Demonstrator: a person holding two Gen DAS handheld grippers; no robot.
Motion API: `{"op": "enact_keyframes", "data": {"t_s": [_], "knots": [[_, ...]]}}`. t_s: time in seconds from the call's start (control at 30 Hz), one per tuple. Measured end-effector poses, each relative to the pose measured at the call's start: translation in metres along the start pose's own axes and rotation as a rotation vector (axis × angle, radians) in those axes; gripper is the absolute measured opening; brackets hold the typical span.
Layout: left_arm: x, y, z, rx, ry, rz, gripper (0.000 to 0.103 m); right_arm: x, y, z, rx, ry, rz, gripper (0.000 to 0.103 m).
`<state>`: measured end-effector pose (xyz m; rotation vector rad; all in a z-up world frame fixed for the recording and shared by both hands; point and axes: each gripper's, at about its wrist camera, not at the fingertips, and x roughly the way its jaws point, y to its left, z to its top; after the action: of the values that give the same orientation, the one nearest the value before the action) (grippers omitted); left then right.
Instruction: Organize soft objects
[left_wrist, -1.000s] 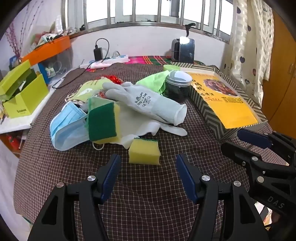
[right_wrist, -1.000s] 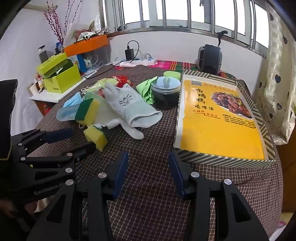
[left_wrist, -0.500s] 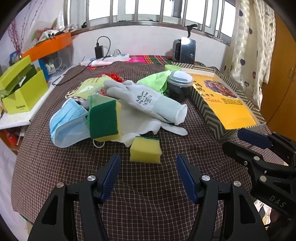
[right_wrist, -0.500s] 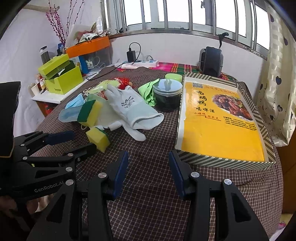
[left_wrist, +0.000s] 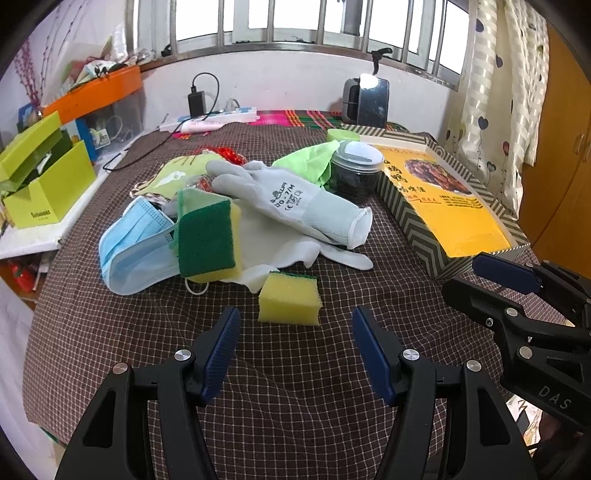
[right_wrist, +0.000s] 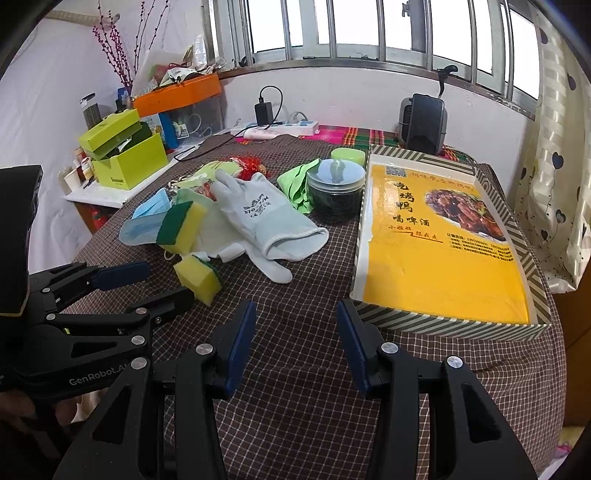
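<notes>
while both sets of jaws stand spread with nothing between them, the left gripper (left_wrist: 295, 345) hangs over the checked tablecloth (left_wrist: 295, 406) just short of the small yellow sponge (left_wrist: 289, 303), and the right gripper (right_wrist: 295, 341) hangs over bare cloth beside the striped box (right_wrist: 439, 317). beyond the small sponge lie a larger green-faced sponge (left_wrist: 207, 240), a blue face mask (left_wrist: 135, 251) and a grey glove (left_wrist: 291, 201) in one loose heap; a green cloth (left_wrist: 310, 162) and a dark lidded jar (left_wrist: 356, 171) sit behind the heap, next to the box.

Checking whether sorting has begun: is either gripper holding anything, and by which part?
Nothing is held. The left gripper and right gripper both stand open over bare tablecloth; the small sponge lies untouched.
</notes>
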<state>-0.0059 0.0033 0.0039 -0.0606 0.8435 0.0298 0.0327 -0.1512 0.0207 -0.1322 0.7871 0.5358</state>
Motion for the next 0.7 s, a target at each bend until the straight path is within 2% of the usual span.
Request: {"op": "enact_keyframes", "data": {"t_s": [0.7], "knots": [[0.0013, 0.001, -0.0009, -0.012, 0.002, -0.003, 0.063, -0.0006, 0.0007, -0.0008, -0.005, -0.01, 0.02, 0.047]]}}
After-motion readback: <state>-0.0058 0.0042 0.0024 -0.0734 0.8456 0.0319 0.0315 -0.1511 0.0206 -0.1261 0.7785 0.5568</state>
